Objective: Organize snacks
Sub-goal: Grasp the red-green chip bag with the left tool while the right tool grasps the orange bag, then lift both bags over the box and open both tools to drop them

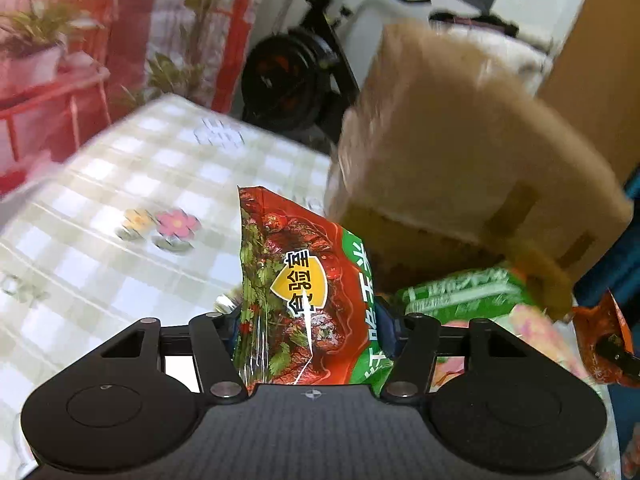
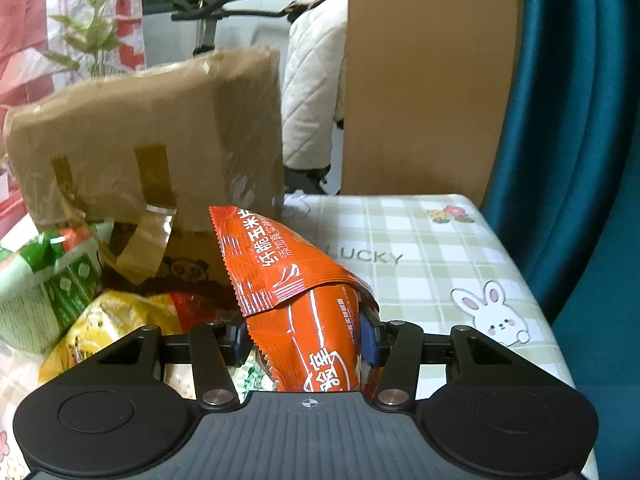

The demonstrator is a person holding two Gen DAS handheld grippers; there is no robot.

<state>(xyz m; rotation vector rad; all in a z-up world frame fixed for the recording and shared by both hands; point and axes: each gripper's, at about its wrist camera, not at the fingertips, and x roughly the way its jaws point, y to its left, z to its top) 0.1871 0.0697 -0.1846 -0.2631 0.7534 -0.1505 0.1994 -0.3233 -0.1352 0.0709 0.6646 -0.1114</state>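
Left gripper (image 1: 308, 320): jaws partway closed, pinching red-green crinkly snack packet (image 1: 300, 280), upright above checked tabletop (image 1: 120, 200).

Right gripper (image 2: 306, 336): jaws clamp orange foil snack packet (image 2: 296, 280).

Brown taped cardboard box (image 2: 152, 140) nearby, likely destination.

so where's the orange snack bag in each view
Left wrist view: the orange snack bag sits at the far right edge, only partly in frame, with a dark tool tip on it.
Right wrist view: it is centre frame, standing up between the right tool pads.
Shared landmark: the cardboard box with tape strips, upper right in the left view, upper left in the right view.
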